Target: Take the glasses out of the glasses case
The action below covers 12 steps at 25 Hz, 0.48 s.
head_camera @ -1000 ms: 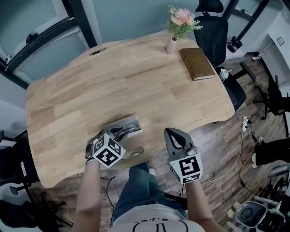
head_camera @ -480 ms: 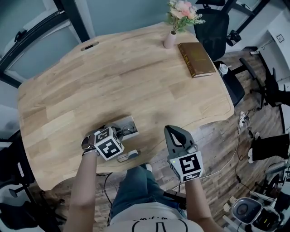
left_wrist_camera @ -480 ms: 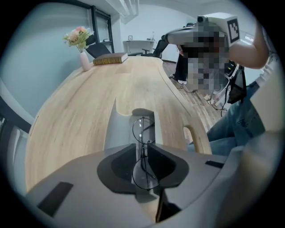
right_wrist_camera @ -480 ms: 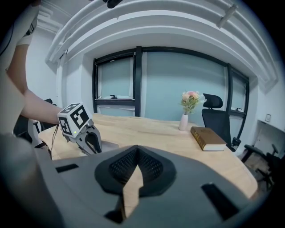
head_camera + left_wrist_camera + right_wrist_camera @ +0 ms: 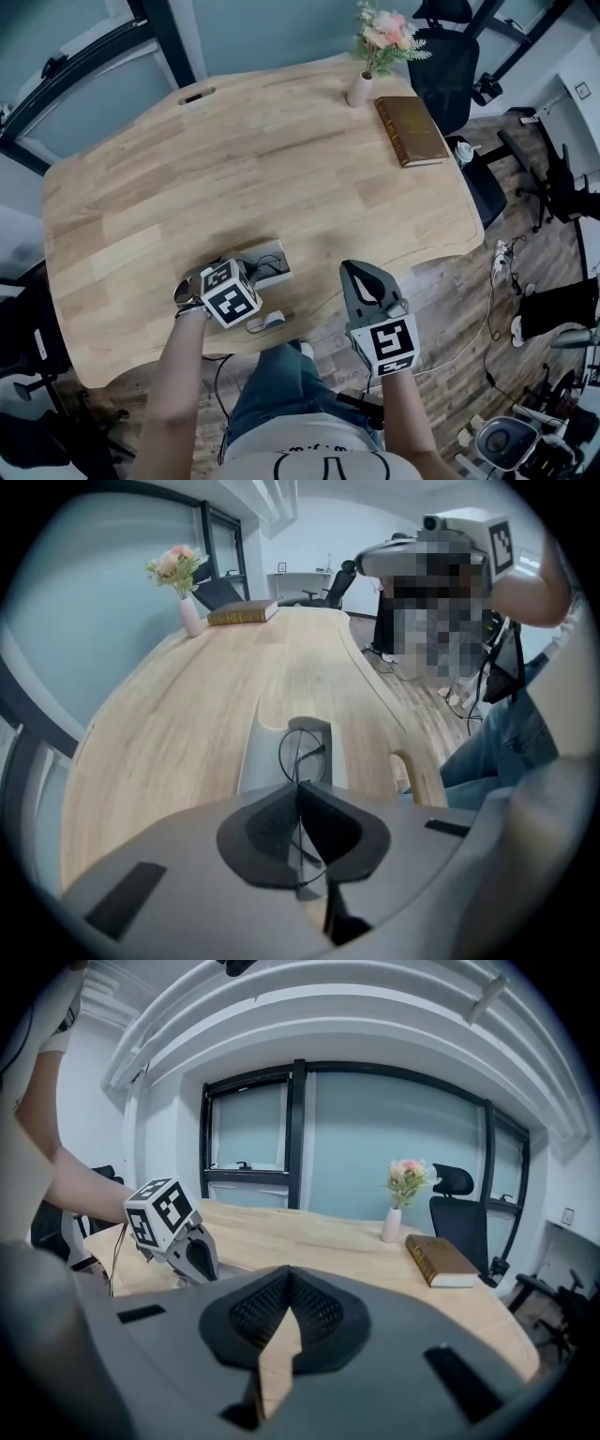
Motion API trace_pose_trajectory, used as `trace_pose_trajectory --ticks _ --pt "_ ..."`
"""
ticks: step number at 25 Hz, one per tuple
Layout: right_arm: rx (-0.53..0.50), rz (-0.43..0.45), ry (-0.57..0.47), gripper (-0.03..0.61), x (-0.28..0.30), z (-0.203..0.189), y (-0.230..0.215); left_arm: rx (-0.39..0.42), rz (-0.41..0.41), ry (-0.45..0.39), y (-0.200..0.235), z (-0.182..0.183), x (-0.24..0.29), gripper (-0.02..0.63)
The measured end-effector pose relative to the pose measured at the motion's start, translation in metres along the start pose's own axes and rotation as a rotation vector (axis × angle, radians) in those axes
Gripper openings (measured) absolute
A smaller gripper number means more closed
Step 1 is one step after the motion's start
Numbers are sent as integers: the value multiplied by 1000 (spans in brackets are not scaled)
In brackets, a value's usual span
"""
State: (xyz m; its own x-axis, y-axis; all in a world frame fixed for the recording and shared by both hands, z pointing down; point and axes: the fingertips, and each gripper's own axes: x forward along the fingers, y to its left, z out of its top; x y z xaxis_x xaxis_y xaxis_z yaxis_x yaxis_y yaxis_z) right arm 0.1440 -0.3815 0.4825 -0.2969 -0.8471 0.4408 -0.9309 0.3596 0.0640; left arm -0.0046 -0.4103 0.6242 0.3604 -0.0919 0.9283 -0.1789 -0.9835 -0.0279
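Left gripper view: the glasses [image 5: 312,754], a thin dark wire frame, show over the open, pale glasses case [image 5: 258,757], with one round lens rim visible just beyond the jaws. Your left gripper [image 5: 299,787] points steeply down at the case. Its jaws have just closed and now pinch a thin wire of the frame between their pads. Head view: the case sits on the wooden table [image 5: 234,169], close to its near edge and left of centre. Your right gripper [image 5: 356,272] hangs beyond the table's near edge, to the right of the case and well apart from it. Its jaws are pressed together with nothing between them. At the far right of the table stand a vase of flowers [image 5: 360,89] and, just beside it, a brown book [image 5: 410,129].
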Motion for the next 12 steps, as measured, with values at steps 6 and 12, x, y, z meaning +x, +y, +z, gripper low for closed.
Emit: trace_pose_trajectory --ticks 6,12 --pt "-27 -3 -52 8 -18 26 4 19 109 -46 10 19 -34 24" --pt "-17 11 -113 9 -29 45 9 10 189 -80 10 26 -64 23"
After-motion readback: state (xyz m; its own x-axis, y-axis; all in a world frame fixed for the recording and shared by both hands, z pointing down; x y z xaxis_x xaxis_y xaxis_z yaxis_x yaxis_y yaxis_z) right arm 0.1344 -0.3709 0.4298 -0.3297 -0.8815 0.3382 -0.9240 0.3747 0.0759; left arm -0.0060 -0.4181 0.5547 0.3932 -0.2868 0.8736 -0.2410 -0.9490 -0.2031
